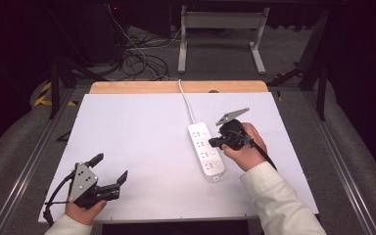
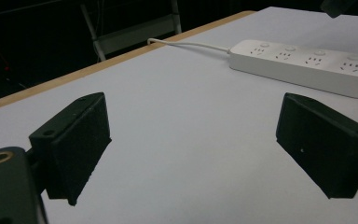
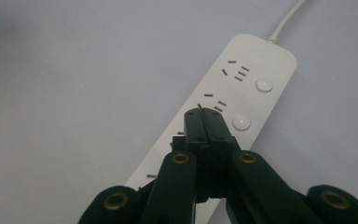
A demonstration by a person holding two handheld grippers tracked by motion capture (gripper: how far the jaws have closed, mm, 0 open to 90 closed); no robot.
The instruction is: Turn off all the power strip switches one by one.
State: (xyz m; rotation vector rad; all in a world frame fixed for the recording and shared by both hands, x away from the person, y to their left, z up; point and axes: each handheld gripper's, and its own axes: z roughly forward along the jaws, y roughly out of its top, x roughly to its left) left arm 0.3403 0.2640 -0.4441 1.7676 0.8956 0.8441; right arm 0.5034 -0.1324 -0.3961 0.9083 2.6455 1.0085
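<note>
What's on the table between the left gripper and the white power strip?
Nothing. In the high view, bare white table separates the left gripper from the power strip.

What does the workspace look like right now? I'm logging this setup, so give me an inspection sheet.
Surface: white board over a wooden tabletop.
Job's things: white power strip, four outlets with buttons, nothing plugged in.
Clutter: nothing seen.
Grippers: left gripper open, low over the board; right gripper shut, above the strip.
Cables: strip's white cord runs off the far edge; black cables on the floor.
Surroundings: grey metal frame behind, dark room.
</note>
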